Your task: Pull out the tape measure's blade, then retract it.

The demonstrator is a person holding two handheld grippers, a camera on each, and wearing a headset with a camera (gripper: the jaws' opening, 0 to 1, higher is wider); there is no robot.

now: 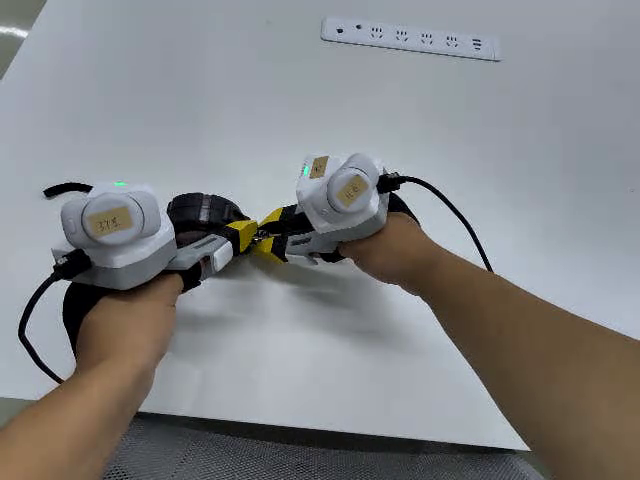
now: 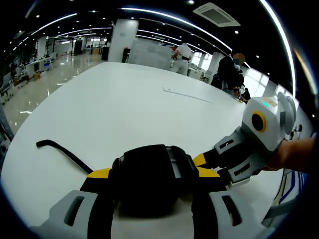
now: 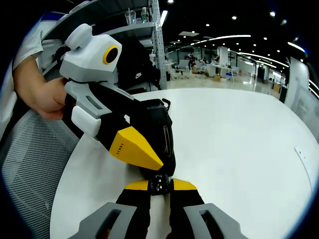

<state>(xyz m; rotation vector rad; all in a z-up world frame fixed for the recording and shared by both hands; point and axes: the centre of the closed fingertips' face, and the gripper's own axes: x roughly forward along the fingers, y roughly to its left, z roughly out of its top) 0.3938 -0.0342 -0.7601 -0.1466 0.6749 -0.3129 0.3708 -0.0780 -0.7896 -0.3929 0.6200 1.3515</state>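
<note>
Between its yellow-tipped jaws, the left gripper (image 2: 153, 174) clamps the rounded black tape measure (image 2: 149, 162); the right gripper (image 3: 160, 185) pinches the small end hook (image 3: 160, 181) just beside the case, over a smooth white table (image 1: 300, 100).

The left claw (image 1: 234, 238) has a rounded pale-grey body with a handwritten tan label (image 1: 110, 221) and a small green light (image 1: 120, 184) on top. Its fingers (image 3: 134, 149) are black with yellow wedge-shaped tips, set on slotted grey plates. The right claw (image 1: 268, 240) looks the same and carries two tan labels. A black cable (image 1: 450, 215) runs from the rear of each one, the right one's plugged in at a black connector (image 1: 388, 182).
</note>
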